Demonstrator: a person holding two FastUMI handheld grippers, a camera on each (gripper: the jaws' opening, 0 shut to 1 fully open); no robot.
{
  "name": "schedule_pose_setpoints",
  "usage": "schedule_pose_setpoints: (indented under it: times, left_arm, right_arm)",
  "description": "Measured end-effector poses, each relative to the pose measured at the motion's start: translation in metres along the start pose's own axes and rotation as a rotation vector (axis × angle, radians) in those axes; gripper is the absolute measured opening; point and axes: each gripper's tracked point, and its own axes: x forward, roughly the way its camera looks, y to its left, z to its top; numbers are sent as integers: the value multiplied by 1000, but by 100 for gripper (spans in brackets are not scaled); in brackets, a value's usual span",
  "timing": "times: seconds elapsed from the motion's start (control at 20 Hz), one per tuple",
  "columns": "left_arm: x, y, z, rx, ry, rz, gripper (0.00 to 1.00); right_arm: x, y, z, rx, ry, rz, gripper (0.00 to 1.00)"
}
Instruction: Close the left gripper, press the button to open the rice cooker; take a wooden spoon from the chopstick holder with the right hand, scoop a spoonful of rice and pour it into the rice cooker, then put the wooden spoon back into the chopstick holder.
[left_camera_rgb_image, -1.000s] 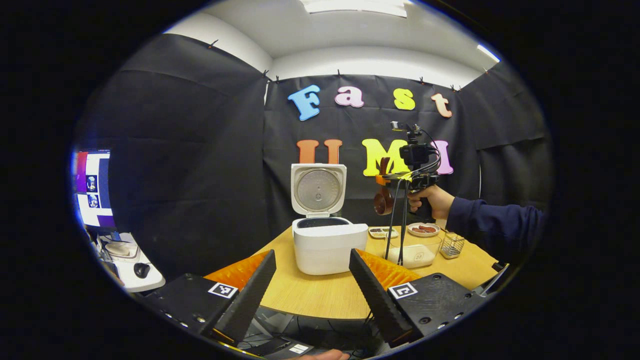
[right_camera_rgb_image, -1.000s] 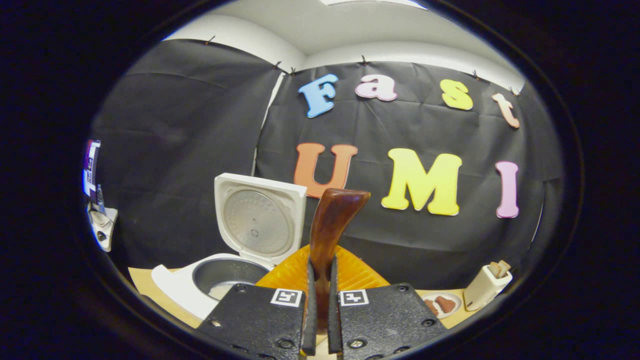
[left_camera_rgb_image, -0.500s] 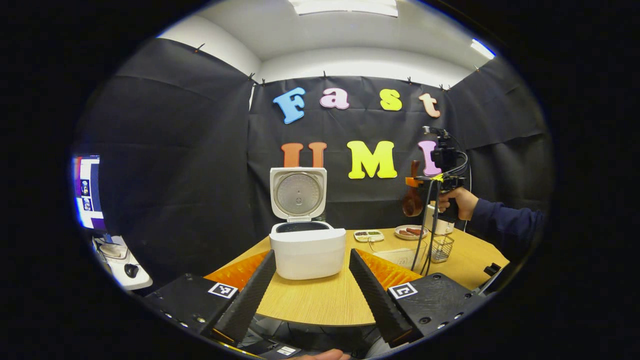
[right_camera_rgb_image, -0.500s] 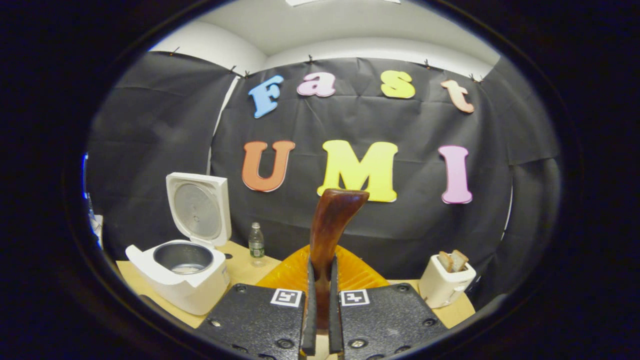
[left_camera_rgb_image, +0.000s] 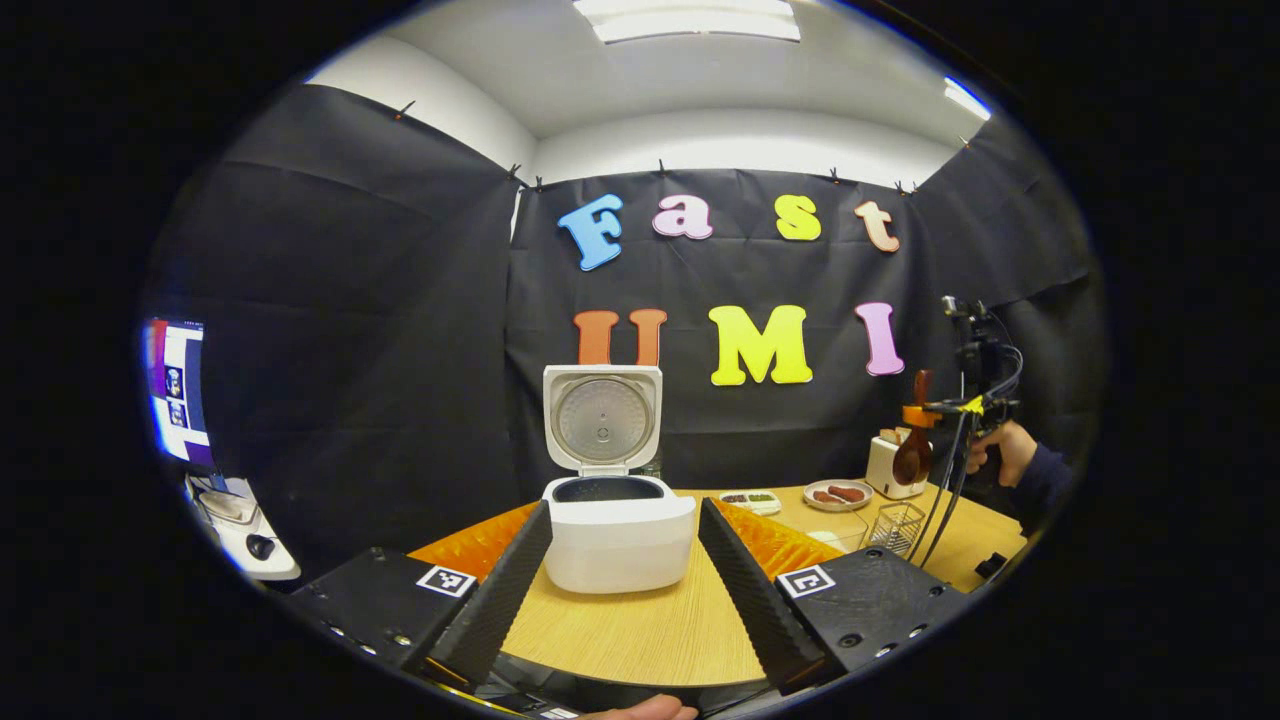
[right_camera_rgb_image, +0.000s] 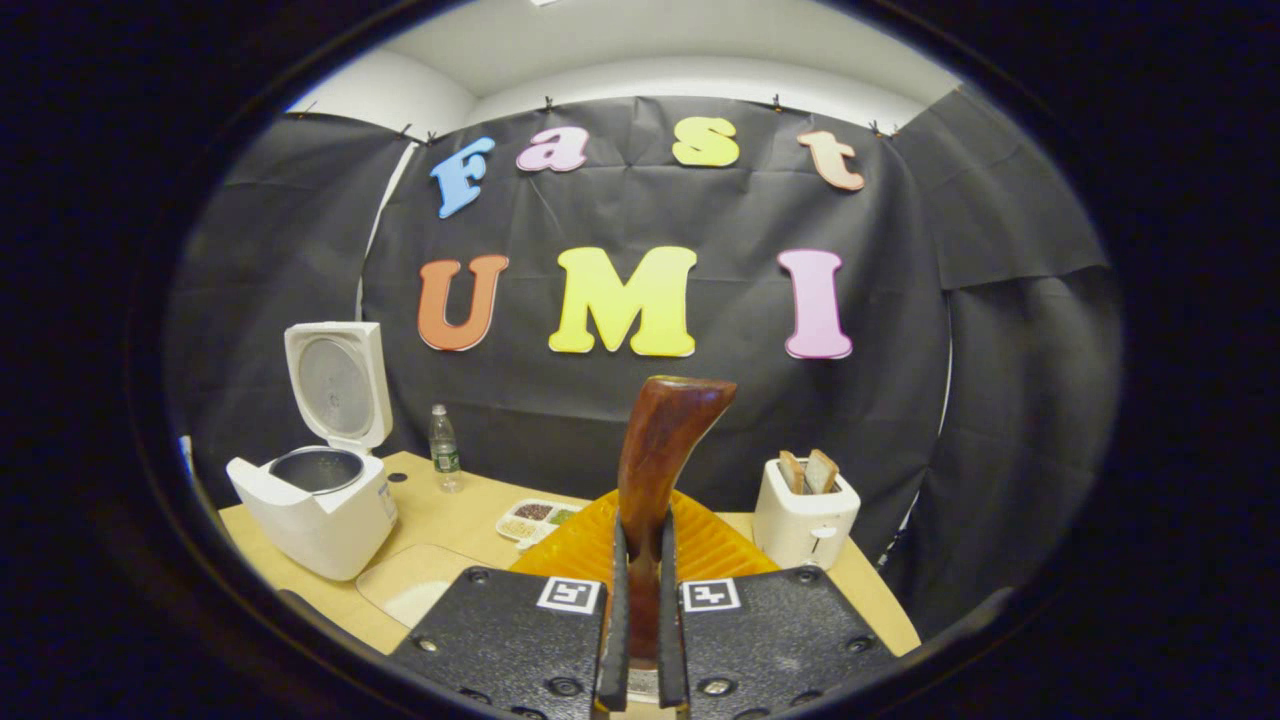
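My right gripper has its fingers pinched on the handle of the dark brown glossy wooden spoon, which rises upright straight ahead of it, the broad handle end uppermost. In the left gripper view I see that same spoon hanging bowl-down from the right gripper, far off to the right and held by a hand in a dark sleeve. Just below it stands the clear wire-mesh chopstick holder.

My left gripper is spread wide, fingers apart with nothing between them. Directly ahead of it, framed by the fingers, sits the white square rice cooker, lid standing upright, dark inner pot exposed. From the right gripper the cooker lies well to the left.

Ahead of the right gripper on the light wooden worktop are a small divided tray of grains, a clear plastic bottle and a white toaster with two bread slices.
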Motion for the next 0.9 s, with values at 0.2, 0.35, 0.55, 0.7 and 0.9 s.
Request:
schedule_pose_setpoints:
  times: [0.2, 0.35, 0.55, 0.7, 0.9]
  left_arm:
    - [26, -6, -2, -15, 24, -3, 94]
    - [50, -3, 3, 7, 3, 13, 94]
    - [93, -20, 1, -26, 38, -35, 94]
    - [124, -16, -1, -34, 94, -29, 94]
    - [146, -16, 18, -53, 67, -26, 94]
  right_arm:
    - [0, -24, -40, 90, 28, -25, 17]
    - [10, -34, -67, 163, 41, -23, 18]
    - [24, -44, -89, 250, 58, -14, 20]
    - [33, -58, -83, 226, 28, -56, 54]
    - [14, -85, -59, 115, -33, -183, 93]
